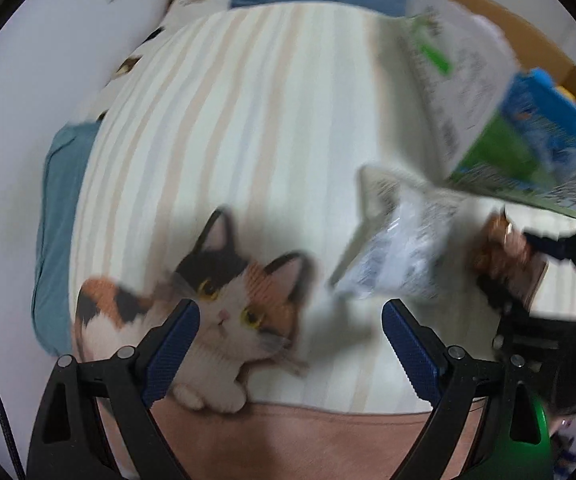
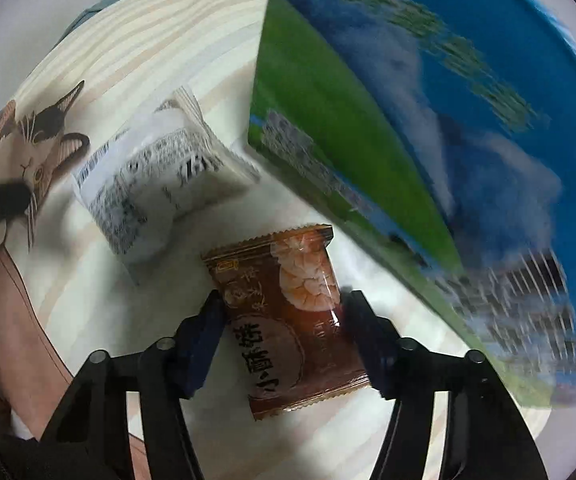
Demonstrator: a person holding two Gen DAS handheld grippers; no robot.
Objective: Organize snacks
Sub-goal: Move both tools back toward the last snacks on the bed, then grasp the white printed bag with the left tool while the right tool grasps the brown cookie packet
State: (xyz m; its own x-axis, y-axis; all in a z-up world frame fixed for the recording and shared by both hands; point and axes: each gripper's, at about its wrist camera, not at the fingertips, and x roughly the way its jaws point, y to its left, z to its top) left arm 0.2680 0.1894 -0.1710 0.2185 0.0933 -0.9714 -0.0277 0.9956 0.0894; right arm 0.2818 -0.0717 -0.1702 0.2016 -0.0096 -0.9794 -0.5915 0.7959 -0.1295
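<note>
Brown foil wraps the snack packet (image 2: 288, 312) that sits between the two fingers of the right gripper (image 2: 284, 320); both blue pads press its side edges, so the tool is clamped on it. The packet shows a picture of pale round crackers and some printed characters, and it hangs just above the striped bedsheet (image 2: 176, 36). In the left wrist view the same packet (image 1: 503, 256) appears as a blurred brown shape at the right edge, beside dark gripper hardware.

A white snack packet (image 2: 156, 184) with black print and a barcode lies on the sheet up and left of the brown one, close to it but apart. It shows again in the left wrist view (image 1: 395, 248), blurred, ahead of the left gripper (image 1: 288, 344), whose fingers stand wide apart with nothing between them.

A large blue and green box (image 2: 427, 128) rises at the right, its lower edge near both packets; in the left view (image 1: 527, 148) it seems to be tilted, though the blur makes this uncertain. A printed calico cat (image 1: 232, 300) decorates the sheet below the left gripper.
</note>
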